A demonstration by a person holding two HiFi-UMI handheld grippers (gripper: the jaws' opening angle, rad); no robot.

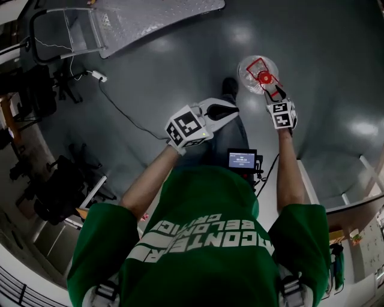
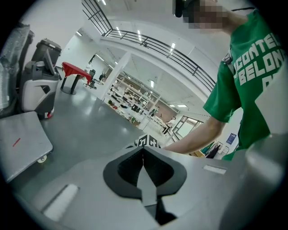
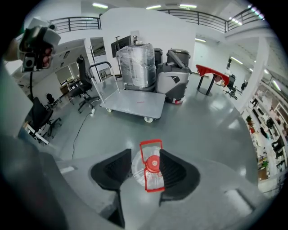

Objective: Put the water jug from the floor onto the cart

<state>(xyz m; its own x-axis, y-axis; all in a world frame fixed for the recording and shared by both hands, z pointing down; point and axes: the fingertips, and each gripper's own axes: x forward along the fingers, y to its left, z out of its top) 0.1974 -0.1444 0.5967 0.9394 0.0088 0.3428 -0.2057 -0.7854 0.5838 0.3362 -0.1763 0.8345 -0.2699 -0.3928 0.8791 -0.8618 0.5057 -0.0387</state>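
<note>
The water jug point(image 1: 255, 71) stands on the grey floor; it is clear plastic with a red cap and a red folding handle. My right gripper point(image 1: 271, 90) points steeply down just above its top. In the right gripper view the jug point(image 3: 152, 165) shows between the two dark pads, my right gripper point(image 3: 146, 155) open, pads apart from it. My left gripper point(image 1: 225, 111) hangs over the floor to the jug's left, holding nothing; its pads meet, left gripper point(image 2: 143, 155) shut. The flat grey cart point(image 1: 156, 18) with a tube handle stands farther off, also cart point(image 3: 135, 102) and cart point(image 2: 20, 143).
A cable point(image 1: 120, 111) runs over the floor from a plug block point(image 1: 96, 76) near the cart. Office chairs point(image 1: 54, 192) crowd the left side. Behind the cart stand a wrapped pallet point(image 3: 136, 65), a floor-cleaning machine point(image 3: 175, 76) and a red table point(image 3: 216, 74).
</note>
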